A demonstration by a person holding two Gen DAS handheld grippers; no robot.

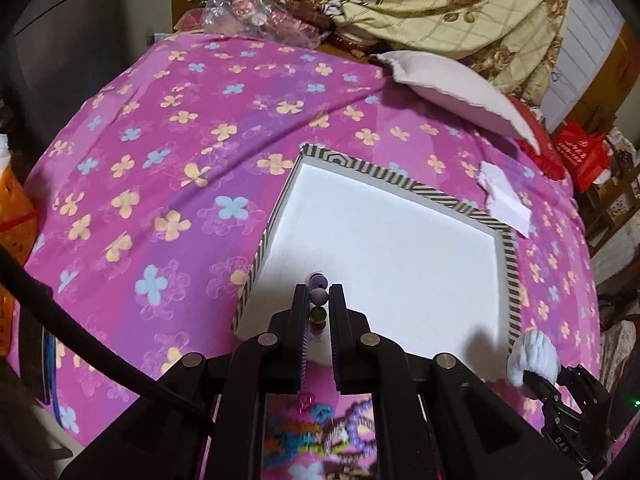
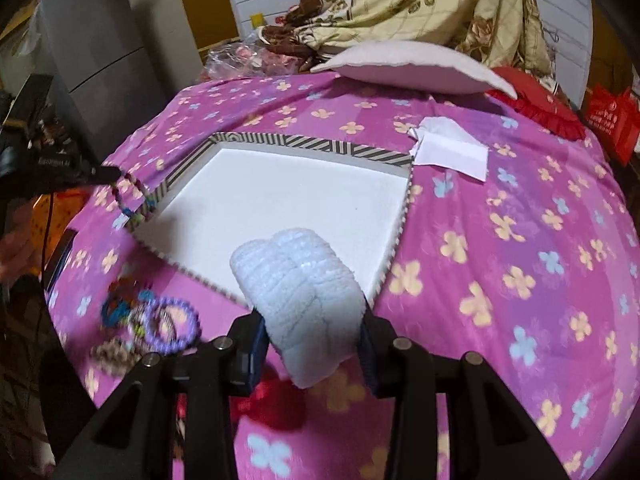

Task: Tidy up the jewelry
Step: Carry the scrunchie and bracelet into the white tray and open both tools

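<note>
A white tray (image 1: 400, 240) with a striped rim lies on the pink flowered bedspread, its floor bare. My left gripper (image 1: 319, 294) hangs over the tray's near edge, shut on a bracelet of coloured beads (image 1: 319, 295). In the right wrist view that left gripper (image 2: 107, 174) sits at the tray's left corner with the bead bracelet (image 2: 132, 196) dangling from it. My right gripper (image 2: 312, 320) is shut on a pale blue fluffy scrunchie (image 2: 296, 280) above the tray's near right corner (image 2: 380, 280). Several more bracelets and hair ties (image 2: 152, 320) lie in a heap in front of the tray.
A white folded paper (image 2: 452, 152) lies beside the tray's far right corner. A white pillow (image 2: 412, 70), a red cushion (image 2: 536, 104) and a folded quilt (image 2: 420, 4) fill the back of the bed. A grey fridge (image 2: 96, 48) stands at the left.
</note>
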